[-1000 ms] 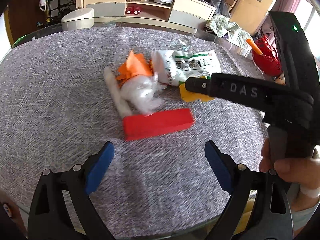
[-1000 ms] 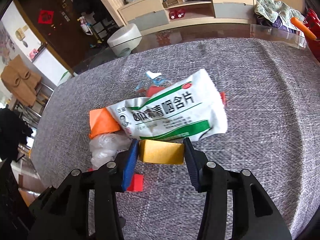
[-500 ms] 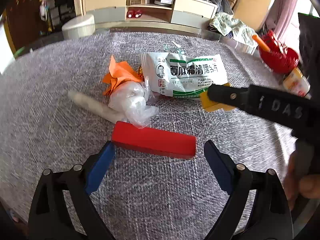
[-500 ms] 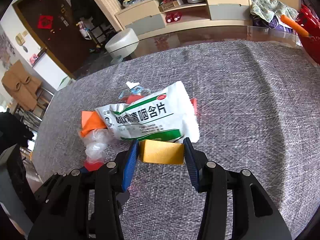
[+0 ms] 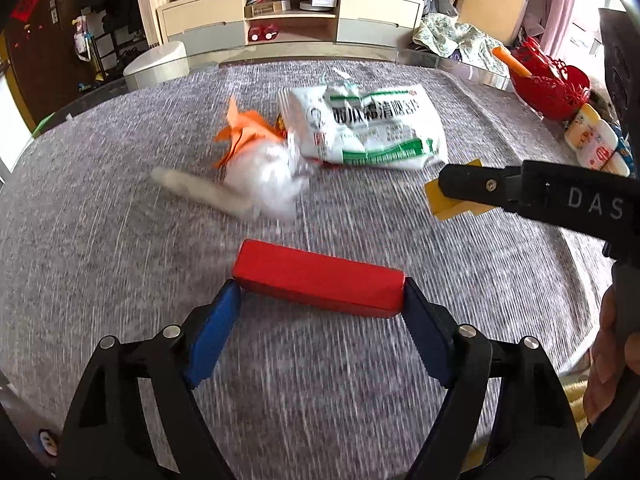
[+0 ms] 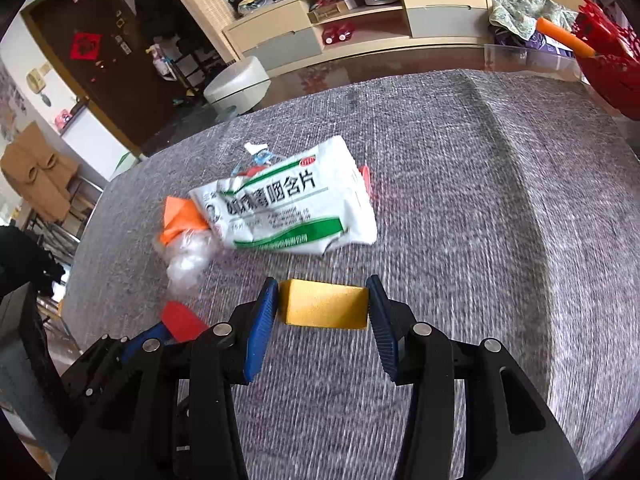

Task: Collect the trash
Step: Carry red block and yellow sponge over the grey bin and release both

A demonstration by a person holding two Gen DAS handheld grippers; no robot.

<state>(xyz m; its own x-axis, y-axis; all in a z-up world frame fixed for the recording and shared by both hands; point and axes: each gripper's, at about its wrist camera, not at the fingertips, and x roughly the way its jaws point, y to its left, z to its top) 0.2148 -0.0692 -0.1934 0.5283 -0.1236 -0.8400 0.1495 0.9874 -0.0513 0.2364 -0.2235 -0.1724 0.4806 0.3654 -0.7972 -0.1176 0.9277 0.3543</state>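
Observation:
My left gripper [image 5: 320,300] is shut on a long red block [image 5: 318,282], pads at its two ends, just above the grey cloth. My right gripper [image 6: 323,306] is shut on a yellow block [image 6: 324,308]; it also shows in the left wrist view [image 5: 448,204] at the right. Behind them lies a trash pile: a white and green pouch [image 5: 372,132] [image 6: 288,208], orange paper [image 5: 244,128] [image 6: 180,220], crumpled clear plastic [image 5: 268,176] [image 6: 188,256] and a white paper roll [image 5: 196,190].
The grey cloth [image 5: 100,220] covers a round glass table. A red basket [image 5: 548,84] with an orange stick and a small bottle [image 5: 592,140] stand at the far right edge. A white stool [image 5: 156,66] and a cabinet stand beyond the table.
My left gripper has moved forward and closed on the red block. My right gripper has drawn back from the pouch with the yellow block.

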